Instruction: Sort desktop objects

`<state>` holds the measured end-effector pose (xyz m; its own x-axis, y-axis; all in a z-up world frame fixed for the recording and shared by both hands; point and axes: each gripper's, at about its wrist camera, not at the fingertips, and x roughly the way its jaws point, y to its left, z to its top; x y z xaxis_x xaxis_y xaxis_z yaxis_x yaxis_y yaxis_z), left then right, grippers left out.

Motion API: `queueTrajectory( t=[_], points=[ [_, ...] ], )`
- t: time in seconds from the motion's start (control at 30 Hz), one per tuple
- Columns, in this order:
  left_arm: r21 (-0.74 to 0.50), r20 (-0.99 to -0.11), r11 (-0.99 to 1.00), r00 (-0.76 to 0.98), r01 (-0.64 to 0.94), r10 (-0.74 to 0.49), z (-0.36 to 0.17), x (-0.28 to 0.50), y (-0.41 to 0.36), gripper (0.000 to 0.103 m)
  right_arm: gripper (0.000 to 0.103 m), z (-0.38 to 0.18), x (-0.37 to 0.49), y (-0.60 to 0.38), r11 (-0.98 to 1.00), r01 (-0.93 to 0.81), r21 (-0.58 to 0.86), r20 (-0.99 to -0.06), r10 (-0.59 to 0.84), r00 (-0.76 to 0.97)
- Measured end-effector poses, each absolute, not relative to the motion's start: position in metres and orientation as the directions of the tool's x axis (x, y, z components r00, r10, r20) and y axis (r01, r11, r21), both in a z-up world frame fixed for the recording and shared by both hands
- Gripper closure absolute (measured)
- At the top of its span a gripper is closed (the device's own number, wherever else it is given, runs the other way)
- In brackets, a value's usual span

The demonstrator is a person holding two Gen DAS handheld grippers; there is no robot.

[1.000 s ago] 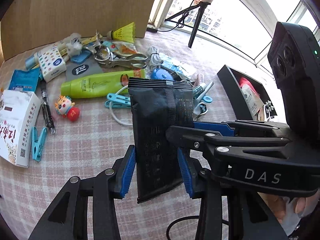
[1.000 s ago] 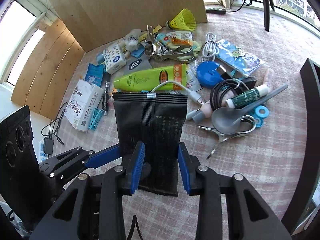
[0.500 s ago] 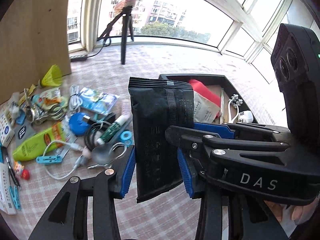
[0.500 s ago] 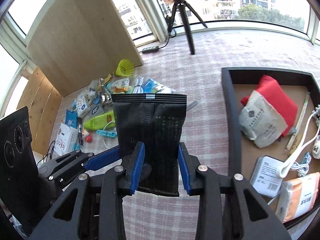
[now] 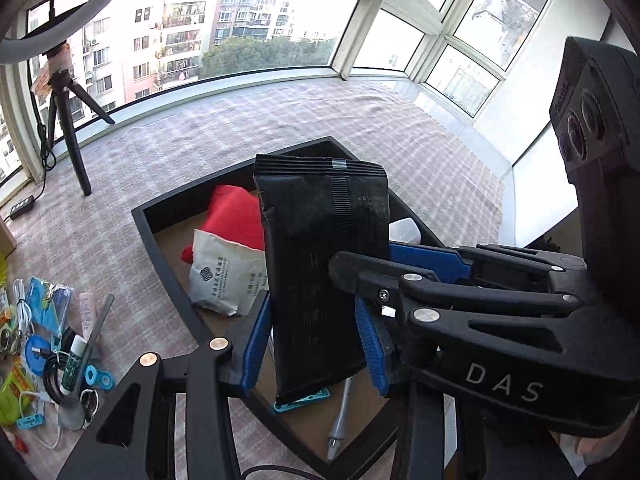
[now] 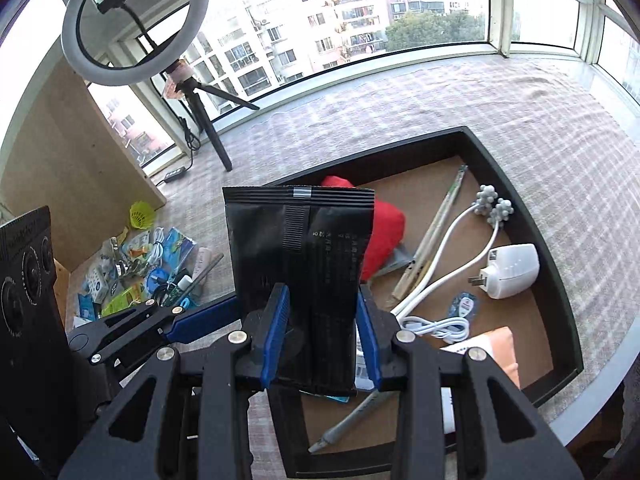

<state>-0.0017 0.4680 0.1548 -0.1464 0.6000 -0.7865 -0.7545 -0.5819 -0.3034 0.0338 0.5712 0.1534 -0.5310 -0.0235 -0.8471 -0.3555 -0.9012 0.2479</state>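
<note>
A black sealed packet (image 5: 320, 220) hangs upright over the black tray (image 5: 168, 276), held from both sides. My left gripper (image 5: 312, 320) has its blue pads against the packet's lower edges. My right gripper (image 5: 372, 256) comes in from the right and pinches the packet's middle, front and back. In the right wrist view the black packet (image 6: 304, 256) stands between the pads of my right gripper (image 6: 320, 320), whose jaws are opening slightly while still touching it. My left gripper (image 6: 236, 312) reaches it from the left. The black tray (image 6: 400, 152) lies right under the packet.
The tray holds a red pouch (image 6: 384, 232), a white pouch (image 5: 224, 276), a white plug (image 6: 514, 270), a white cable, chopsticks and a pen (image 6: 348, 420). Loose items (image 6: 152, 276) lie on the checked cloth to the left. A ring light tripod (image 6: 200, 116) and a wooden board (image 6: 72, 168) stand behind.
Both grippers carried the black packet to the right and upward, from above the pile of loose items to above the tray. The pile has slid to the left edge of both views.
</note>
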Motion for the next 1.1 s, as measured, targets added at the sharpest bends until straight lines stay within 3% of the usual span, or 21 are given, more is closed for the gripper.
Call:
queueTrajectory(
  t=[0.07,0.1,0.13,0.67,1.1],
  points=[
    [-0.289,-0.787,-0.579,-0.154,-0.763,0.597,0.158,-0.001,0.475,0.046,0.064,0.155,0.039,0.586,-0.886,-0.391,0.250,-0.847,-0.005,-0.531],
    [-0.284,-0.783,-0.585,-0.168,-0.760,0.599,0.161,0.000,0.474,0.028,0.061,0.156,0.042,0.592,-0.876,-0.411,0.252,-0.848,0.005,-0.530],
    [-0.279,-0.776,-0.589,-0.183,-0.759,0.603,0.163,0.000,0.472,0.025,0.060,0.157,0.044,0.597,-0.870,-0.421,0.257,-0.845,0.010,-0.535],
    [-0.160,-0.808,-0.713,-0.324,-0.683,0.492,0.160,-0.003,0.394,0.024,0.054,0.145,0.035,0.553,-0.909,-0.326,0.261,-0.843,-0.050,-0.536],
    [-0.098,-0.852,-0.912,-0.440,-0.399,0.284,0.131,-0.011,0.245,0.024,0.054,0.124,0.014,0.456,-0.952,-0.151,0.265,-0.842,-0.152,-0.518]
  ],
)
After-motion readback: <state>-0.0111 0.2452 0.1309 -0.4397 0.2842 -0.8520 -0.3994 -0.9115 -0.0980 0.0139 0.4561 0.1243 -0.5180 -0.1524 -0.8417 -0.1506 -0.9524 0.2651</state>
